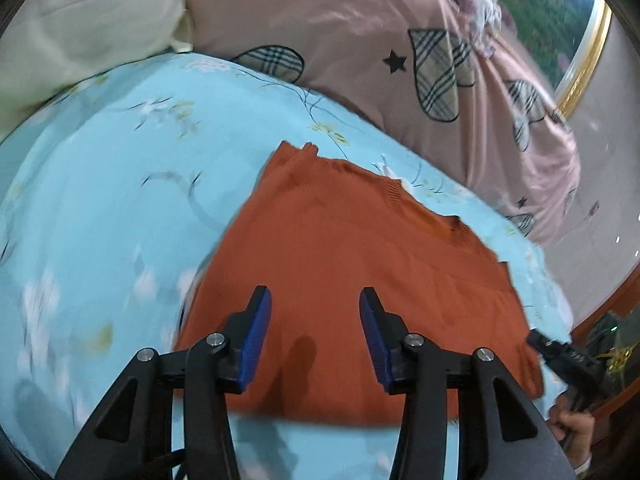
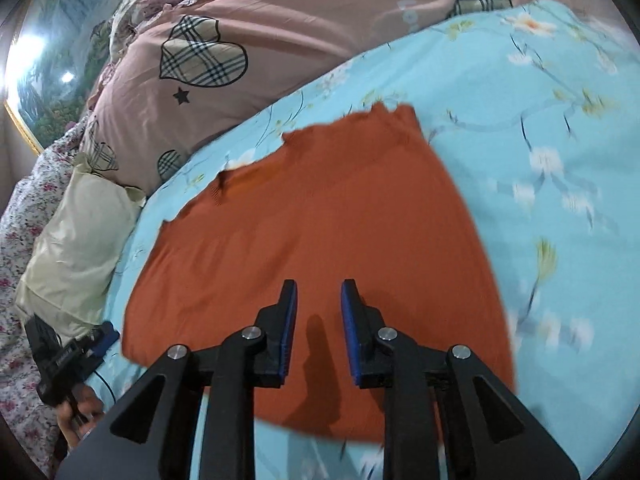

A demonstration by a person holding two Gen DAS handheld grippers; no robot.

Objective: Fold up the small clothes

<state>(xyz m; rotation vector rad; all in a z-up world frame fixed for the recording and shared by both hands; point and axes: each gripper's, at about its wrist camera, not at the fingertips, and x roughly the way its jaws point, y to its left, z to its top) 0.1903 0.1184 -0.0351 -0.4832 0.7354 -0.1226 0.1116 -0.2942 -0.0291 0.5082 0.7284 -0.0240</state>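
Jaws of both the left gripper (image 1: 315, 334) and right gripper (image 2: 319, 330) are held apart, empty, above the rust-orange knitted garment (image 1: 360, 264) spread flat ahead on the pale blue floral bedsheet (image 1: 120, 200). Folding appears not yet begun; an edge must be gripped next.

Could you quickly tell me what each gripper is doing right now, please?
Left gripper: open, holding nothing, above the orange garment.
Right gripper: open, holding nothing.
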